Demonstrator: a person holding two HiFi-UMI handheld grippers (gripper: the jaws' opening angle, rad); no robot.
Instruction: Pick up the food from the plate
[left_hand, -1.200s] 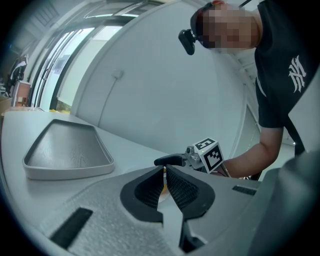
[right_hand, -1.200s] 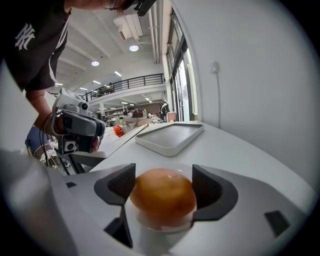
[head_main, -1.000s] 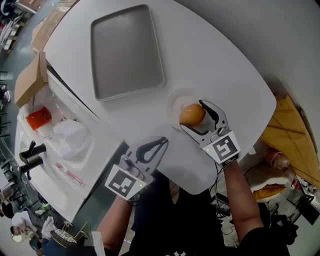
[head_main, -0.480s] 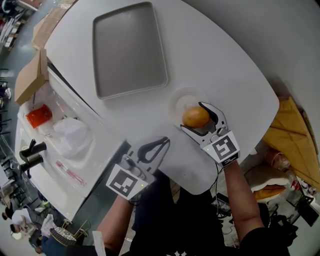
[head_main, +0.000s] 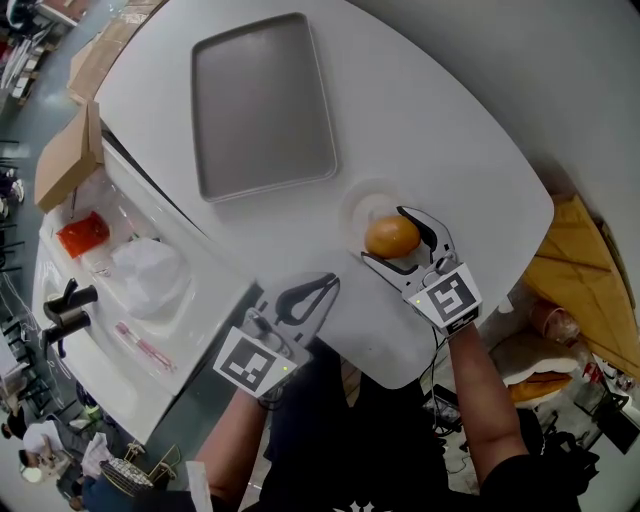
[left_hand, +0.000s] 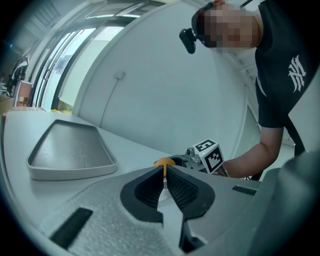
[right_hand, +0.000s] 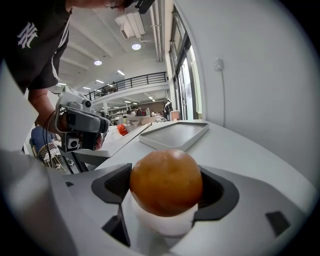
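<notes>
One change: right gripper (head_main: 386, 234) has spread its jaws wide around the orange bun (right_hand: 166, 182), not yet squeezing; bun sits on its white plate (head_main: 357, 201), ready for grasping; left gripper (head_main: 328, 284) closed, empty.

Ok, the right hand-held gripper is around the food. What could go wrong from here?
1. The food is round and glossy. The open right hand-held gripper straddles it, so closing off-centre may squeeze it out sideways.
2. The food sits on a small white plate. A jaw that comes in too low could catch the plate and drag or tip it.
</notes>
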